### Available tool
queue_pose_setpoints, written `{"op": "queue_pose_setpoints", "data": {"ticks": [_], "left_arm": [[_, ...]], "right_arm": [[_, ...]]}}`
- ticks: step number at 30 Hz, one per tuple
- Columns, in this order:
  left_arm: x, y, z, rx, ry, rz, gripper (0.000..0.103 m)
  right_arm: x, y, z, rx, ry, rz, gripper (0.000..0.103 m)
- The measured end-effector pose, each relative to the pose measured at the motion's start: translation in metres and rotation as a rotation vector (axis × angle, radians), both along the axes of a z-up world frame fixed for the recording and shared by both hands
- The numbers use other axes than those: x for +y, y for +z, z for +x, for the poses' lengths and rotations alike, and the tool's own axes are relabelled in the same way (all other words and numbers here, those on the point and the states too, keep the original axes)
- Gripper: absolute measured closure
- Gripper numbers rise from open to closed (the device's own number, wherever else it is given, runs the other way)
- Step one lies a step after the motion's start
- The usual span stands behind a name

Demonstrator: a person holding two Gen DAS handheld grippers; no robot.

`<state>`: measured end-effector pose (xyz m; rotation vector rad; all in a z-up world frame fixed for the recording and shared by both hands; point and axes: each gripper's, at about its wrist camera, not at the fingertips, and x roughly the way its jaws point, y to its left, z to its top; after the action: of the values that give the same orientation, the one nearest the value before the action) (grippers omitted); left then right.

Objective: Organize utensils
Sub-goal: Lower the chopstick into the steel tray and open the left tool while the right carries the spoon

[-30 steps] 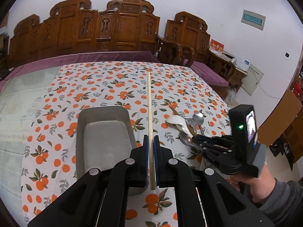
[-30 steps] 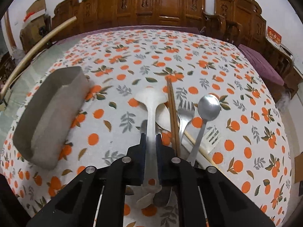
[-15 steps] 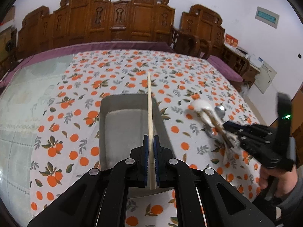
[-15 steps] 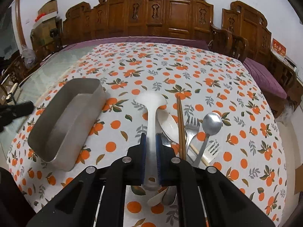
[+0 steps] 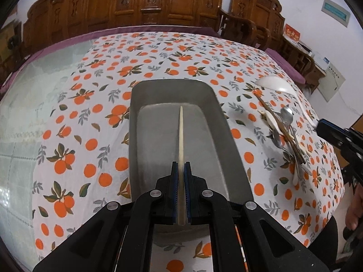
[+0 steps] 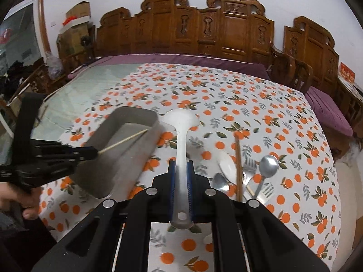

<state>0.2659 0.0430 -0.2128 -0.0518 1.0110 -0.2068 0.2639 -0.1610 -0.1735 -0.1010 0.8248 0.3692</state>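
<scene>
Now the left hand-held gripper (image 5: 181, 170), clamping its chopstick (image 5: 180, 133), has sunk over the tray (image 5: 217, 104).

Left wrist view: steeply down, close over tray (image 5: 174, 90). Right wrist view: down across bench (image 6: 249, 95), further back. Both share tray (image 6: 133, 115), utensil pile (image 5: 283, 131).

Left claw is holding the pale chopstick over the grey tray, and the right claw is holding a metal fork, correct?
Not quite. The right claw is holding a white ladle by its handle, not a metal fork, as the right wrist view shows. The rest stands: the left claw holds the pale chopstick over the grey tray.
</scene>
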Motion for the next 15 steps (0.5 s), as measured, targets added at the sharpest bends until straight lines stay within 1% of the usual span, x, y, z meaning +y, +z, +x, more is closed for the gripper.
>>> {"op": "queue_pose_setpoints", "data": {"ticks": [5, 9, 12, 15], "left_arm": [[0.005, 0.005, 0.001, -0.012, 0.014, -0.011, 0.097], [0.012, 0.019, -0.001, -0.056, 0.033, 0.003, 0.084], [0.021, 0.032, -0.003, -0.087, 0.046, 0.002, 0.083], [0.029, 0.042, -0.005, -0.112, 0.06, 0.005, 0.078]], "right_arm": [[0.019, 0.008, -0.004, 0.001, 0.047, 0.015, 0.092], [0.036, 0.01, -0.005, 0.005, 0.08, 0.018, 0.092], [0.049, 0.008, -0.004, 0.012, 0.102, 0.017, 0.092], [0.062, 0.005, -0.001, 0.021, 0.118, 0.013, 0.092]]}}
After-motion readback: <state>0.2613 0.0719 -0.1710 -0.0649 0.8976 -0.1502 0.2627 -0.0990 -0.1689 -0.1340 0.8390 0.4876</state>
